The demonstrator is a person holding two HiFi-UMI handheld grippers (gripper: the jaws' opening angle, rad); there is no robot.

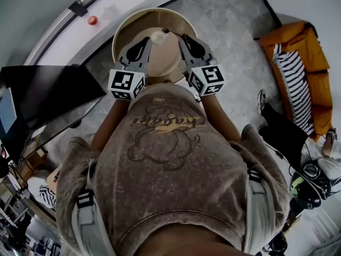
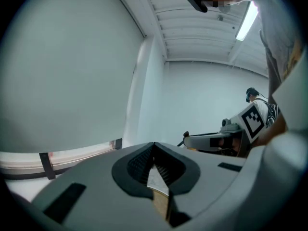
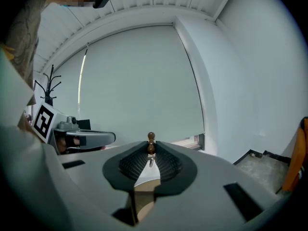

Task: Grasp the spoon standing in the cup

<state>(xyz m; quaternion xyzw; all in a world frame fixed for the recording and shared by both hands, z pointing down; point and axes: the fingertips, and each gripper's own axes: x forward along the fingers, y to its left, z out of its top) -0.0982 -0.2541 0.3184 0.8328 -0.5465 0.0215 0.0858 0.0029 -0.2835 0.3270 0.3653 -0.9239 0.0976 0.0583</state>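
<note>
1. Cool, even indoor light; a ceiling tube (image 2: 248, 20) glares at 1 o'clock in the left gripper view.
2. Fisheye bending, dark vignetted rims everywhere.
3. The left hand-held gripper (image 2: 154, 148) looks soft up close.

Field notes, readable marks:

- Your grey-brown cotton T-shirt (image 1: 176, 196) carries the only lettering: one word in dark yellow script (image 1: 168, 123), running across the outline bear drawing (image 1: 157, 148). It appears upside down and creased, so you cannot read the letters with confidence.
- Beyond the bear drawing, the white left marker cube (image 1: 127, 84) and white right marker cube (image 1: 208, 79) show black-and-white square code patterns. Neither has letters or digits.
- You have nothing else legible in either gripper view.
</note>
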